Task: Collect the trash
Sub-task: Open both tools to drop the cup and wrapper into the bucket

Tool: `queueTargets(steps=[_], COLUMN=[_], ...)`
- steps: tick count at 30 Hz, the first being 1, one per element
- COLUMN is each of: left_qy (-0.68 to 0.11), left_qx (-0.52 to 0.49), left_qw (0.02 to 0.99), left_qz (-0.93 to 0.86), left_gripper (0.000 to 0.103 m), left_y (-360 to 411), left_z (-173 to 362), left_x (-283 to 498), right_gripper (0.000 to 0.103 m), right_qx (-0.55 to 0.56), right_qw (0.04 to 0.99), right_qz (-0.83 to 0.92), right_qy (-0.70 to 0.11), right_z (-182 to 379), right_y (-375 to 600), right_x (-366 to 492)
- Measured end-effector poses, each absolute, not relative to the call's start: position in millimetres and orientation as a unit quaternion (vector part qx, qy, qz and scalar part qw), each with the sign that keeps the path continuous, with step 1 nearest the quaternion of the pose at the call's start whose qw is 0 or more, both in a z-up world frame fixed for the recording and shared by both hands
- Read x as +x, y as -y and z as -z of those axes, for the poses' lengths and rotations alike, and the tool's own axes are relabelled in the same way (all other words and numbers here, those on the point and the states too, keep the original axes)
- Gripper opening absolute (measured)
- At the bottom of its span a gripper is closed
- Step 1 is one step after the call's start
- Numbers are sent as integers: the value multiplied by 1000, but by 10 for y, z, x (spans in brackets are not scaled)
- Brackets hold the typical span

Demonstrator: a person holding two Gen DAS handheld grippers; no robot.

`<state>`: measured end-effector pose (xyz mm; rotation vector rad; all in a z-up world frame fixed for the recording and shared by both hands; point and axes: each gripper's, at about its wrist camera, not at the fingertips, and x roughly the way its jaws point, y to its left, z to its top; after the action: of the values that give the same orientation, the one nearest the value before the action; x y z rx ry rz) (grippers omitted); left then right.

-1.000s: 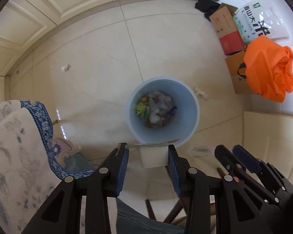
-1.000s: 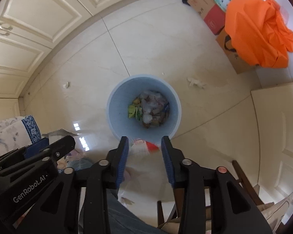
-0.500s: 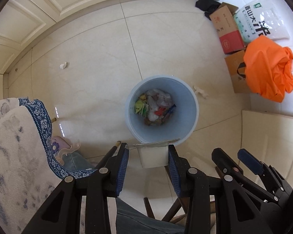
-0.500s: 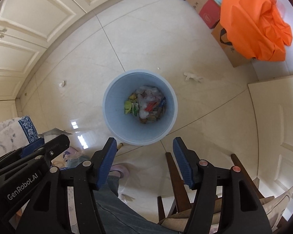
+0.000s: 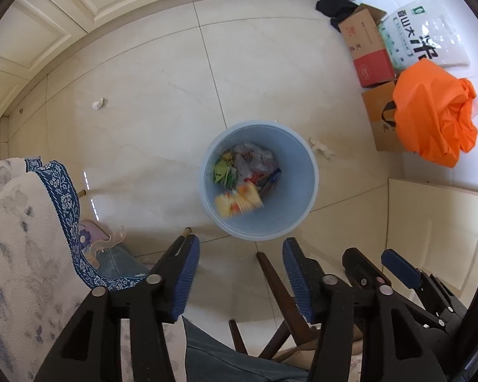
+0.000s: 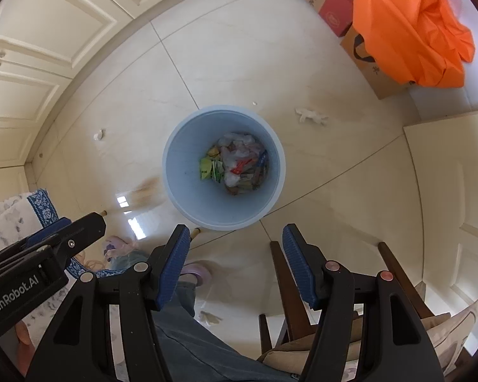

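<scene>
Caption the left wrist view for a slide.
Open left gripper above round light-blue plastic trash bin; blurred yellow item inside.

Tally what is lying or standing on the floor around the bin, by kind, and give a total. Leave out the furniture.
Crumpled tissues: 2, one left of the blue bin at, one to its right at
Cardboard boxes: 2, and
Orange bag: 1
White printed sack: 1
Black cloth: 1
Total: 7
</scene>
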<state>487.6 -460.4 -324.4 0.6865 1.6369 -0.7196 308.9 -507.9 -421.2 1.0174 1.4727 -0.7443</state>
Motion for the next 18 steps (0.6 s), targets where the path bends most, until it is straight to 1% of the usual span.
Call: queueTargets(steps=[18], left_qy=[-707], left_qx=[300], left_qw=[563], left_qz=[305], left_gripper=[52], left_y=[4655], left_z=[3288], left_x=[4899], right_gripper=[62], right_qx=[437], right_qw=[561], right_qz=[309], right_qy=[-632], right_z=[4228], right_y=[5071], right_x=[3085])
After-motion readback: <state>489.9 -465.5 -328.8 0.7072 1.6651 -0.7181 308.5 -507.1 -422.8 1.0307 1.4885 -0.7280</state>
